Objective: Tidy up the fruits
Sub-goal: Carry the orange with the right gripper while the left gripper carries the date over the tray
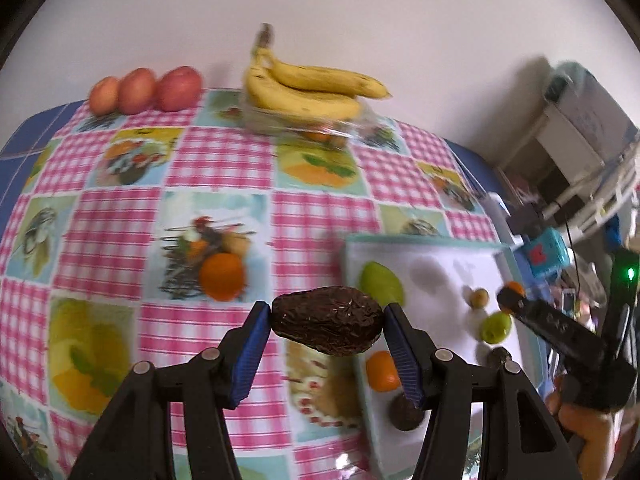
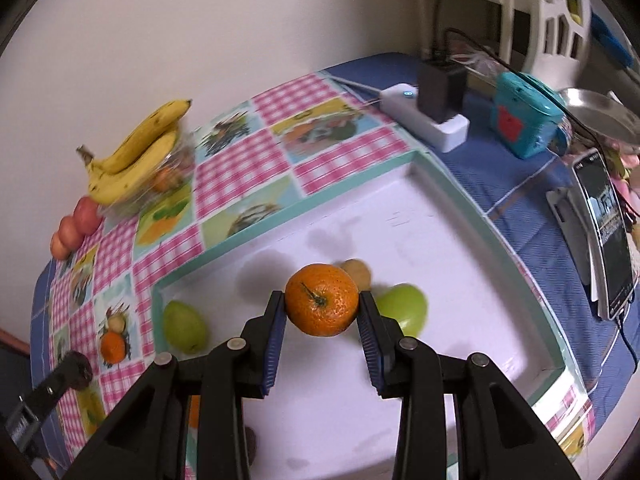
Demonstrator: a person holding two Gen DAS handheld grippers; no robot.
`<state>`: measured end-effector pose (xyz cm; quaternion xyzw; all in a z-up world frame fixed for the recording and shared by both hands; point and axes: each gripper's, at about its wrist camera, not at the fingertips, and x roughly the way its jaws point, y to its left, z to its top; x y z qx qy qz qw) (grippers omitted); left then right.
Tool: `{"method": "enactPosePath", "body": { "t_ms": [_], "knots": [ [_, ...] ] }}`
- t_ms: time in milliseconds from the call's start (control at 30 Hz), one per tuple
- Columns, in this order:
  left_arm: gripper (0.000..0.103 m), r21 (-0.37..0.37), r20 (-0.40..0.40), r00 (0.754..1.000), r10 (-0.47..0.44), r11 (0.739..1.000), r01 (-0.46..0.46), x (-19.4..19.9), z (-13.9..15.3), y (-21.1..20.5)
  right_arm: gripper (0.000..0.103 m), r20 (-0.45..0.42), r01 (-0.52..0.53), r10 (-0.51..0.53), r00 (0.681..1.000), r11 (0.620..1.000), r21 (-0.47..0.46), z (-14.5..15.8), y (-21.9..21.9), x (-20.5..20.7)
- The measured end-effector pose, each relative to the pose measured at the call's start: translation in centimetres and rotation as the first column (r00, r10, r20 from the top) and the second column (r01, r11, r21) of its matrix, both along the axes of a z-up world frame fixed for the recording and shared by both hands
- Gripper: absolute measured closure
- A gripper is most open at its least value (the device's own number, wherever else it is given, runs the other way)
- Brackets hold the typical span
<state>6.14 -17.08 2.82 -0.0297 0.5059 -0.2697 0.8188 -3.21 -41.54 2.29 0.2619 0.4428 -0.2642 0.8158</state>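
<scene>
My own black linkage hides the near end of the white tray [image 2: 440, 216], cutting off a dark round fruit [image 1: 404, 414] there; the far bananas [image 1: 308, 88] are blurred. My left gripper [image 1: 326, 320] has its ribbed blue jaws clamped on a wrinkled, dark brown avocado [image 1: 326, 320], raised over the checked surface [image 1: 120, 220] beside the tray's left rim. My right gripper [image 2: 322, 306] pinches a dimpled orange tangerine [image 2: 322, 306] above the tray's middle. Both point steeply downward.

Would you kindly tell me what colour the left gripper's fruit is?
Dark brown, with wrinkled skin: the fruit sits clamped in the left gripper, clearest in the left wrist view.
</scene>
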Motion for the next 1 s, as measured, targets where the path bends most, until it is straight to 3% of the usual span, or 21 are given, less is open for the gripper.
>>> {"method": "enactPosePath", "body": {
  "t_ms": [467, 1000],
  "knots": [
    [0.042, 0.045, -0.028, 0.987, -0.161, 0.986, 0.162, -1.8, -3.0, -7.2, 0.066, 0.048, 0.025, -0.024, 0.999, 1.000, -0.014, -1.0, -4.0, 0.7],
    [0.042, 0.106, -0.052, 0.970, -0.236, 0.965, 0.240, -1.9, -5.8, -11.3, 0.065, -0.002, 0.059, -0.060, 0.998, 0.998, -0.012, -4.8, -7.2, 2.1]
  ]
}}
